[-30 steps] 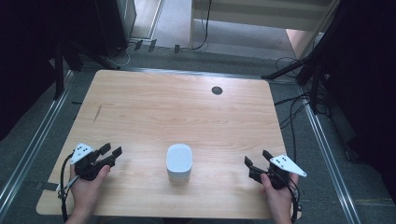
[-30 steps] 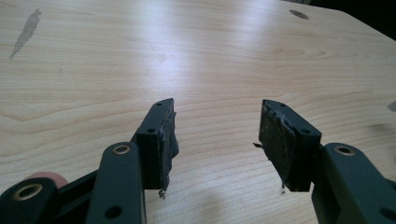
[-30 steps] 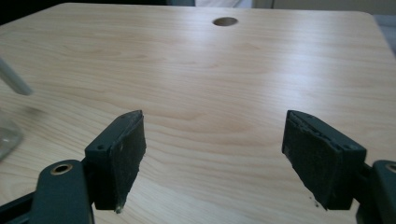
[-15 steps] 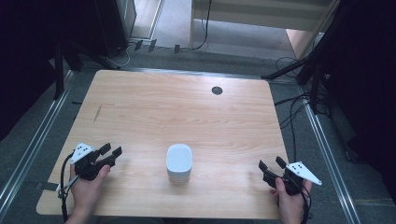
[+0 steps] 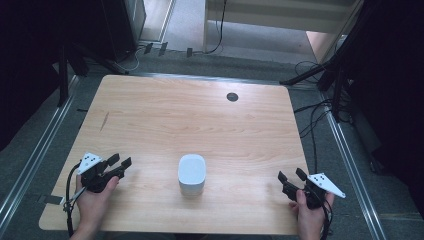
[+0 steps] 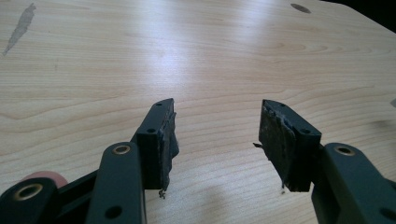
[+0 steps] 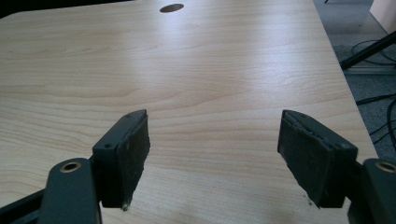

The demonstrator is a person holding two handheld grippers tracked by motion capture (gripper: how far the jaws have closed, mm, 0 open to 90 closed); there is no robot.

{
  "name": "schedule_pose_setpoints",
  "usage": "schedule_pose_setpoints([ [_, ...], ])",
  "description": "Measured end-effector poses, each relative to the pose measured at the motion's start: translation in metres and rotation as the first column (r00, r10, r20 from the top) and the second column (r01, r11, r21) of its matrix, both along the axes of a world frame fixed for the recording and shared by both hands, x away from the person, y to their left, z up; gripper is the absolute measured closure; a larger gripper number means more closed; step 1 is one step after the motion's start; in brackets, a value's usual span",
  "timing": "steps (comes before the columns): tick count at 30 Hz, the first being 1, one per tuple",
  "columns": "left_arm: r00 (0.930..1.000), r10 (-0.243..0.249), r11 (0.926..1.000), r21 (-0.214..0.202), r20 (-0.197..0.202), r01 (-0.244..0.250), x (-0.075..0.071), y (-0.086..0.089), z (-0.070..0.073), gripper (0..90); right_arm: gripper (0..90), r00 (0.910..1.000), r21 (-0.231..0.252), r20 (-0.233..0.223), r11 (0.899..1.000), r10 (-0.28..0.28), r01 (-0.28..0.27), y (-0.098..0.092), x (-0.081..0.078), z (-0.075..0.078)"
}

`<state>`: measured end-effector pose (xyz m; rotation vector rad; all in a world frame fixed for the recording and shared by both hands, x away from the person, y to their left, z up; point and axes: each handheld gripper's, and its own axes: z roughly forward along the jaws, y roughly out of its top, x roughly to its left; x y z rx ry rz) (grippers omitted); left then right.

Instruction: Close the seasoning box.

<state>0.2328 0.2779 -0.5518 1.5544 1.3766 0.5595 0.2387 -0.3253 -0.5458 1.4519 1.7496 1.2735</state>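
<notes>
A white rounded box-like object [image 5: 192,174] stands upright near the front middle of the wooden table [image 5: 190,115]. My left gripper [image 5: 120,162] rests at the front left, well to the left of the object, open with nothing between its fingers [image 6: 161,137]. My right gripper [image 5: 291,176] sits near the front right corner, open and empty, its pads [image 7: 130,154] spread wide over bare wood. A hand holds each gripper from the table's front edge.
A small dark round hole [image 5: 232,97] is set in the tabletop toward the back. A dark streak [image 5: 104,121] marks the wood at the left. Cables [image 5: 312,120] and stand legs lie on the floor past the right edge.
My right gripper has pulled back toward the front right corner of the table. The left gripper and the white object have stayed where they were.
</notes>
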Motion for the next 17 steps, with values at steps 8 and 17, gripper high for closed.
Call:
schedule_pose_setpoints([
  [8, 1.0, -0.001, 1.0, 0.0, -0.002, 0.001, 0.0001, 0.0, 0.0, 47.4, 26.3, 1.0, -0.005, -0.008, 1.0, -0.001, 0.001, 0.0008, 0.0008, 0.0],
  [17, 0.9997, -0.018, 0.9997, -0.017, 0.013, 0.019, -0.0008, 0.0014, -0.0002, 50.9, 26.5, 0.9998, -0.01, -0.018, 1.0, -0.005, 0.005, 0.0012, 0.0017, 0.0],
])
